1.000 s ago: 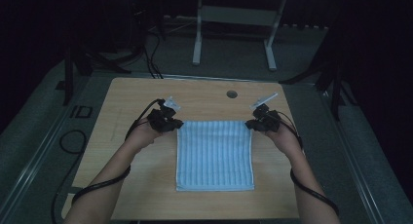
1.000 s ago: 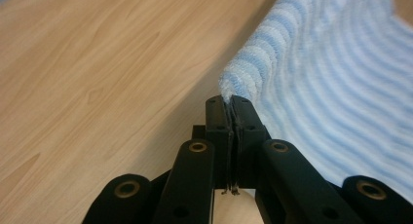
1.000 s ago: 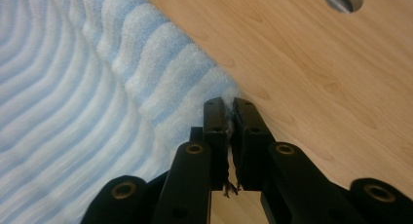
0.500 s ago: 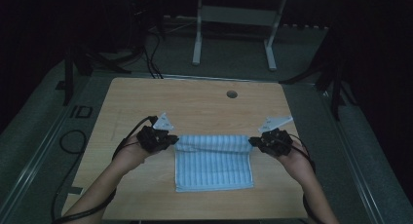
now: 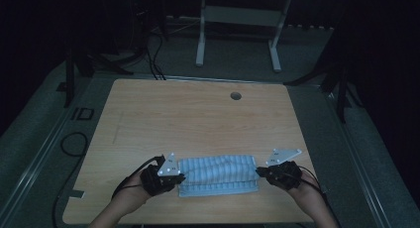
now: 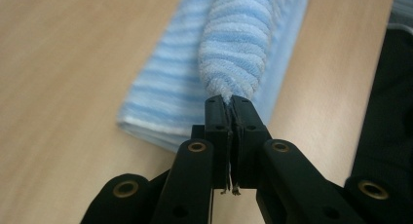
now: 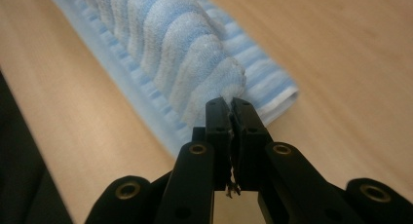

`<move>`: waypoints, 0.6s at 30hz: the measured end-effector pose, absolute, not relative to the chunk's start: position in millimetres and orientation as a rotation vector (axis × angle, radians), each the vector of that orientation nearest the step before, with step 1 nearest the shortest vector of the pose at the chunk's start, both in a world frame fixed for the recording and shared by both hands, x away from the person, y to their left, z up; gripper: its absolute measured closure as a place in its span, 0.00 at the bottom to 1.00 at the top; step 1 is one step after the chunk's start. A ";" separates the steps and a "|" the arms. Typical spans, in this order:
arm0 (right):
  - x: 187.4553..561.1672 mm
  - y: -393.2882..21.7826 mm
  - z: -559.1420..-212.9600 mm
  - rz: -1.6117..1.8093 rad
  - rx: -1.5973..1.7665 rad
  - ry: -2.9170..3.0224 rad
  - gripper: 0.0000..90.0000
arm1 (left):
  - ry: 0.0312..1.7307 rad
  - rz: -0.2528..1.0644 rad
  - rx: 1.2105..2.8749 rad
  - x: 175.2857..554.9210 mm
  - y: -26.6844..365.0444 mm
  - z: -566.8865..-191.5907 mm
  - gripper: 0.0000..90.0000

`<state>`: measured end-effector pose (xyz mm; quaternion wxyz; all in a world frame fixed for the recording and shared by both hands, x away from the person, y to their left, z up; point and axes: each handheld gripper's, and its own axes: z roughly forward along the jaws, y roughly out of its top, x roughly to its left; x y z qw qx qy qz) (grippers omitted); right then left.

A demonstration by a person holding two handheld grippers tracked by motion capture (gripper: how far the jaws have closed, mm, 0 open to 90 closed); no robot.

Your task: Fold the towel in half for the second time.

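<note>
A blue and white striped towel point(image 5: 218, 175) lies folded over itself near the front edge of the wooden table point(image 5: 198, 119). My left gripper point(image 5: 174, 177) is shut on the towel's left corner, and the cloth point(image 6: 234, 44) runs away from its pinched jaws. At the towel's right end my right gripper point(image 5: 261, 172) is shut on the other corner, with the raised, rippled fold point(image 7: 175, 44) stretching off from it. Between the two grippers the upper layer hangs taut a little above the lower layer point(image 6: 160, 97) that rests on the table.
A round cable hole point(image 5: 236, 95) sits in the table near its far edge. Black cables point(image 5: 74, 143) trail on the floor at the left. A white frame's legs point(image 5: 237, 34) stand behind the table. The table's front edge is close under both hands.
Both grippers have pulled the towel's far edge toward the front of the table, folding it over the near half. The towel now shows as a narrow strip.
</note>
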<state>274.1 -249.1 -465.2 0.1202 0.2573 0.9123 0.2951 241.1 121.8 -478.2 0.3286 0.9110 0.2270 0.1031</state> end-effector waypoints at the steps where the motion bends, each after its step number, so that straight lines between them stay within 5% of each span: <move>1: 271.5 -249.0 -468.6 0.849 0.749 2.674 0.96 | 0.593 0.258 2.389 240.2 121.9 -480.6 0.96; 18: 260.8 -252.9 -517.7 0.757 0.826 2.810 0.96 | 0.631 0.081 2.472 229.4 122.5 -528.8 0.89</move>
